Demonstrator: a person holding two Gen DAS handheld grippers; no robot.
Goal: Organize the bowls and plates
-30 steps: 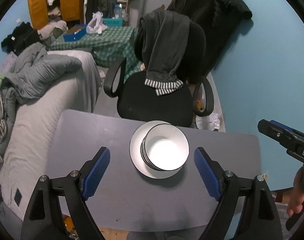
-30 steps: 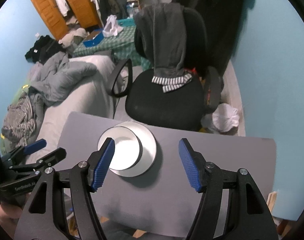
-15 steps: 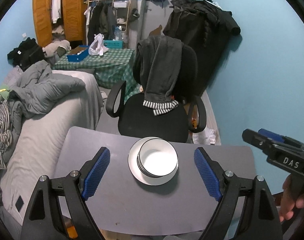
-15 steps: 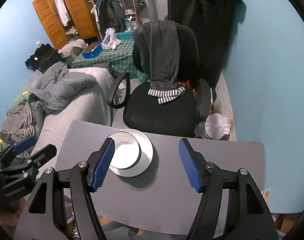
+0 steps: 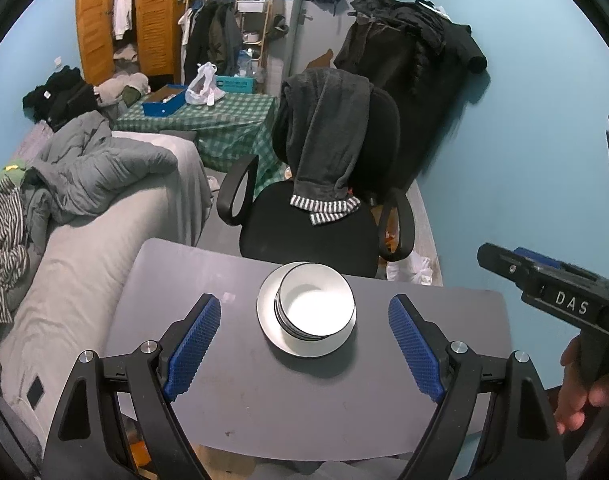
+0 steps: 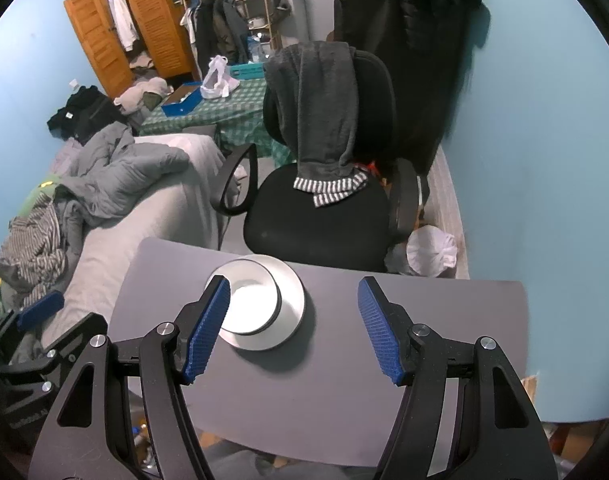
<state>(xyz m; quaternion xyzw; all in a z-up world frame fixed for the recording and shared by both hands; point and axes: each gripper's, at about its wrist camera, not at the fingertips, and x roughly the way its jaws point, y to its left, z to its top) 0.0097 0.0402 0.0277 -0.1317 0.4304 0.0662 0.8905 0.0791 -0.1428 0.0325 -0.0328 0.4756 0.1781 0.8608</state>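
A stack of white bowls with dark rims (image 5: pixel 314 306) sits on a white plate (image 5: pixel 266 320) near the far middle of the grey table (image 5: pixel 304 400). The same stack (image 6: pixel 250 302) on its plate (image 6: pixel 290 308) shows in the right wrist view. My left gripper (image 5: pixel 304 340) is open and empty, held above the table's near side, back from the stack. My right gripper (image 6: pixel 294 326) is open and empty, also raised on the near side, to the right of the stack. Each gripper shows at the edge of the other's view.
A black office chair (image 5: pixel 324 216) draped with a grey garment stands just behind the table's far edge. A grey sofa with bedding (image 5: pixel 84 200) lies to the left. A blue wall (image 5: pixel 524 160) is at the right. A white bag (image 6: pixel 430 250) sits on the floor.
Both grippers have pulled back and up from the stack, which looks smaller and farther now. Both stay open. The bowls and plate have not moved.
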